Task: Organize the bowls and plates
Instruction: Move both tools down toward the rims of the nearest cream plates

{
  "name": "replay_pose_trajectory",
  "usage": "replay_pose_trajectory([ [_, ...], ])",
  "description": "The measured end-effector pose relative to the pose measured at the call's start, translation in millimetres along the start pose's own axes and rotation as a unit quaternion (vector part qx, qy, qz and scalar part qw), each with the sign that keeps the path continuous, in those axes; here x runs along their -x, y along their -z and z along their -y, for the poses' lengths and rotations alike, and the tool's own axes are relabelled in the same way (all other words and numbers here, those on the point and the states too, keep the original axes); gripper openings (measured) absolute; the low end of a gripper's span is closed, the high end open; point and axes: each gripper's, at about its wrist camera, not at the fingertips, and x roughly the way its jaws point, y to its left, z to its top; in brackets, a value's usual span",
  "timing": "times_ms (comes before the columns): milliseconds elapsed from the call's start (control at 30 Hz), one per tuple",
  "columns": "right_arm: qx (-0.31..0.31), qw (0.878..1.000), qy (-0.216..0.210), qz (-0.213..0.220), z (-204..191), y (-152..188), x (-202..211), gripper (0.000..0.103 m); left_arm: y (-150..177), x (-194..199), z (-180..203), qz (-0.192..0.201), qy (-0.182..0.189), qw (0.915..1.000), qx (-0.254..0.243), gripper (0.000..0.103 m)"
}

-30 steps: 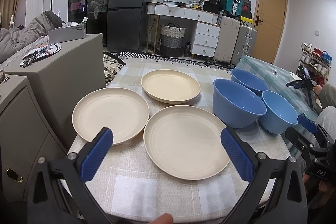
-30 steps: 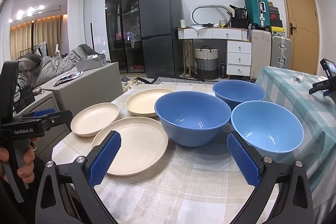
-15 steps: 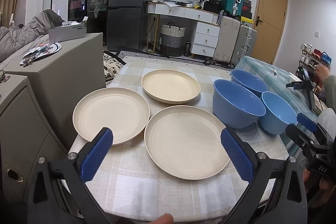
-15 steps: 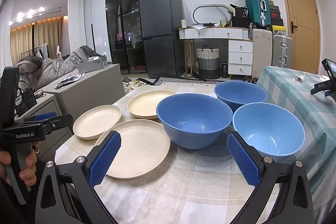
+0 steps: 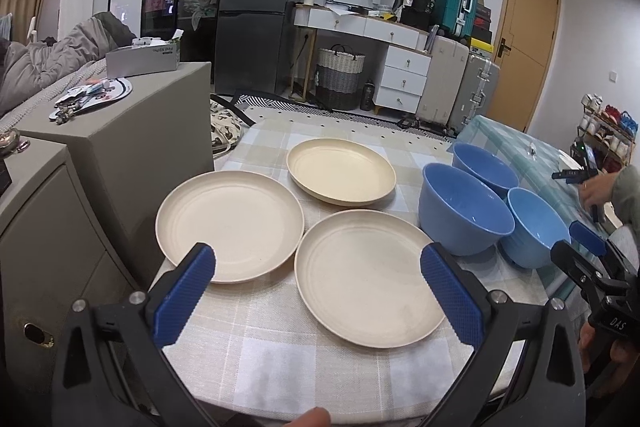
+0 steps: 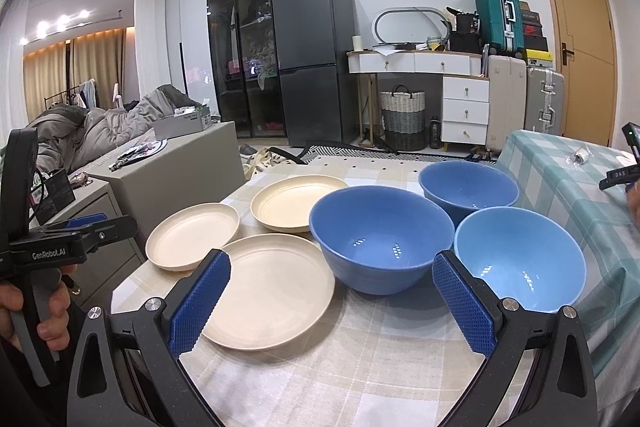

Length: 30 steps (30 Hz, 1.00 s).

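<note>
Three cream plates lie flat on the checked table: a near plate [image 5: 366,277] [image 6: 272,291], a left plate [image 5: 230,225] [image 6: 192,235] and a far plate [image 5: 341,175] [image 6: 294,201]. Three blue bowls stand upright to their right: a large bowl [image 5: 464,213] [image 6: 380,233], a far bowl [image 5: 486,169] [image 6: 468,187] and a lighter bowl [image 5: 536,225] [image 6: 520,263]. My left gripper [image 5: 318,289] is open and empty, low over the table's near edge before the near plate. My right gripper [image 6: 330,301] is open and empty, before the large bowl.
A grey cabinet [image 5: 120,147] stands close against the table's left side. A teal-checked table [image 6: 568,187] adjoins on the right, with a person's hand [image 5: 600,187] over it. A fridge, a dresser and suitcases stand at the back of the room.
Both grippers have crept slightly, and the view has shifted a little. A person's hand has come into the left wrist view at the right. Plates and bowls have not moved.
</note>
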Motion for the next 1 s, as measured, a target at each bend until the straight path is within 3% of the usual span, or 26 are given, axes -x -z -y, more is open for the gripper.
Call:
replay_pose_trajectory([
  [500, 0.019, 0.998, -0.048, -0.025, -14.3, -43.3, -25.7, 0.103, -31.8, 1.5, -24.9, 0.005, -0.037, 0.9991, -0.017, 0.103],
  [1000, 0.072, 0.992, -0.094, -0.051, -61.1, -100.9, -77.6, 0.103, -51.6, -20.6, -68.7, -0.016, -0.054, 0.9984, 0.011, 0.103],
])
